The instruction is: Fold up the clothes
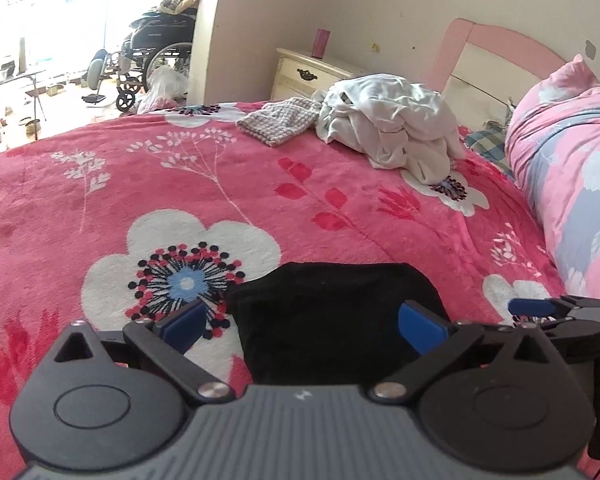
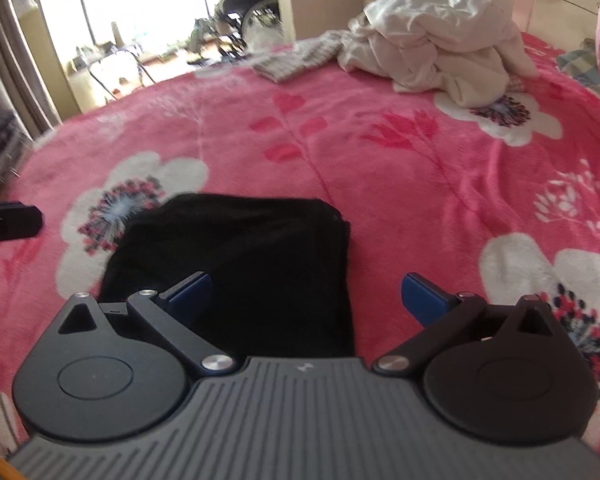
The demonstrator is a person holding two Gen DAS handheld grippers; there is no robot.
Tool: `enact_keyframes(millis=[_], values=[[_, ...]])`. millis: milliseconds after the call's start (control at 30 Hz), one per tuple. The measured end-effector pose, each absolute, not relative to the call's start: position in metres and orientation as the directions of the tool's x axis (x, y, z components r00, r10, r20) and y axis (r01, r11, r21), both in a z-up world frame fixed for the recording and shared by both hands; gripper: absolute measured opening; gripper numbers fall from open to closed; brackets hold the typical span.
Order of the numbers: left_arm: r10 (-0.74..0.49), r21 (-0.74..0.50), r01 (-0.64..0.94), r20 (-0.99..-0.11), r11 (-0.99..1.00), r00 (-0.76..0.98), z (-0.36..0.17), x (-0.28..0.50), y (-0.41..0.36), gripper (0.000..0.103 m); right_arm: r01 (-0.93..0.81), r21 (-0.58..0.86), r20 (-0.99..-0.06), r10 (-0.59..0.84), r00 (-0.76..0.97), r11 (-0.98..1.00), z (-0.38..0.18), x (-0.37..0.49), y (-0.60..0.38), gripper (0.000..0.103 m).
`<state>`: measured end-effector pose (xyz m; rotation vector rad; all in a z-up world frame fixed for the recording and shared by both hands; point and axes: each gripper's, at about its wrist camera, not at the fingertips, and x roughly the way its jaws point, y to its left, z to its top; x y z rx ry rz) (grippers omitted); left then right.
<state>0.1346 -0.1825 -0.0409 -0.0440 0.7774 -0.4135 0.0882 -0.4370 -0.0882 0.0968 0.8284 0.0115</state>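
Home bedroom: bed under pink floral blanket [image 1: 100, 208], pink headboard [image 1: 496, 40], cream nightstand [image 1: 304, 76] far, rolled quilt [image 1: 568, 168] right, wheelchair [image 1: 152, 60] far left.

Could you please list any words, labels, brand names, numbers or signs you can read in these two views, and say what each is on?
No readable text in either view.
Left claw: a small pale mark on its grey body, a logo rather than letters.
Right claw: the same mark, also not legible as text.
Wheelchair: a faint mark on the backrest, too small and blurred to read.
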Motion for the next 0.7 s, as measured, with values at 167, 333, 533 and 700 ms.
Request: enact_keyframes(millis=[167, 333, 533, 700], values=[[-0.351, -0.185, 0.314, -0.692, 0.931, 0.631, -0.047, 0.136, -0.182, 0.103, 0.071, 0.019, -0.805, -0.027, 0.593, 0.997, -0.095, 0.094, -0.429, 0.102], [-0.338, -0.190, 0.293, -0.700, 0.937, 0.629, -0.052, 0.135, -0.183, 0.103, 0.068, -0.028, -0.822, -0.062, 0.566, 0.997, -0.099, 0.095, -0.425, 0.102], [-0.311, -0.166, 0.280, -0.715, 0.945, 0.626, -0.056, 0.134, -0.186, 0.103, 0.036, -0.149, -0.822, -0.144, 0.551, 0.988, -0.102, 0.097, -0.415, 0.102], [-0.286, -0.135, 0.276, -0.717, 0.952, 0.636, -0.057, 0.133, -0.188, 0.103, 0.036, -0.169, -0.826, -0.162, 0.539, 0.985, -0.104, 0.097, -0.413, 0.102]])
